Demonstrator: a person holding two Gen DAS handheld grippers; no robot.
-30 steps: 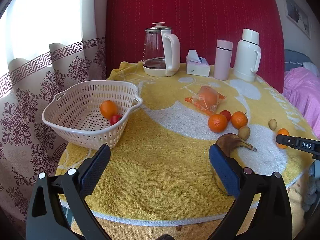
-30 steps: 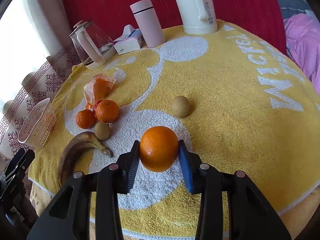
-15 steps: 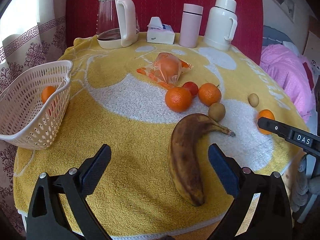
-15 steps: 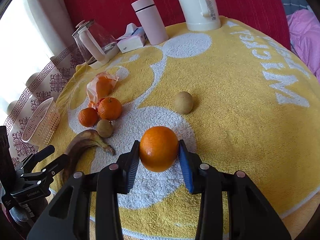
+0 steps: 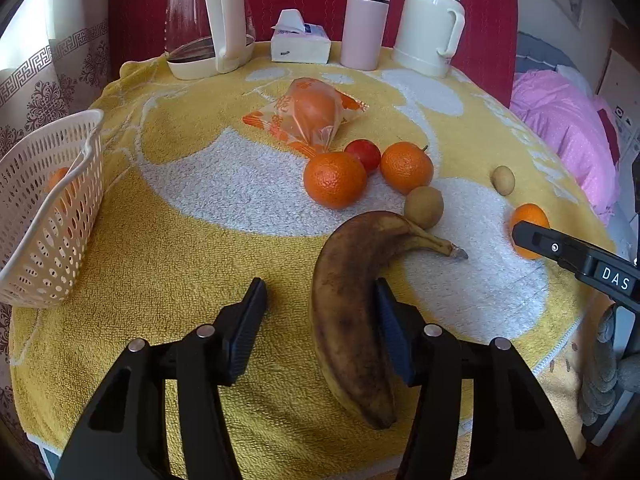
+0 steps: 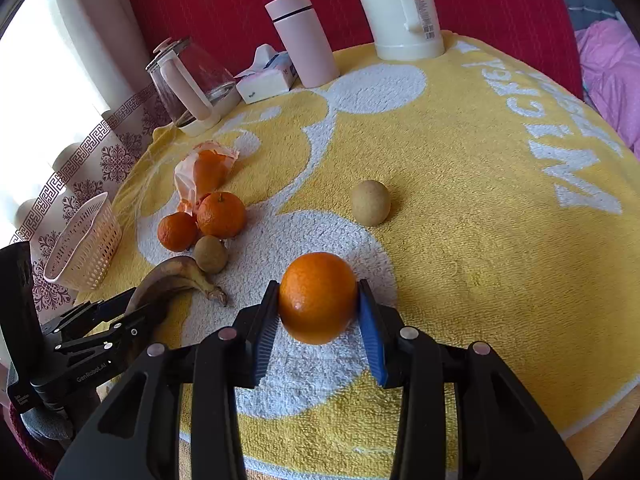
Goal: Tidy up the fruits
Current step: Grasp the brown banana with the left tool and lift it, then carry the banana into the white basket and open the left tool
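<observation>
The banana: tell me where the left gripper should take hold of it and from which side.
Grip the banana across its thick middle, coming from the near table edge along its length. It lies flat, curving away toward the stem, so the middle is the fullest and most balanced part. The left gripper already straddles it, open; one of its fingers is beside it.

The basket is sitting at the towel's left edge. Right of it the banana is lying, with oranges behind it and the kettle at the back.
</observation>
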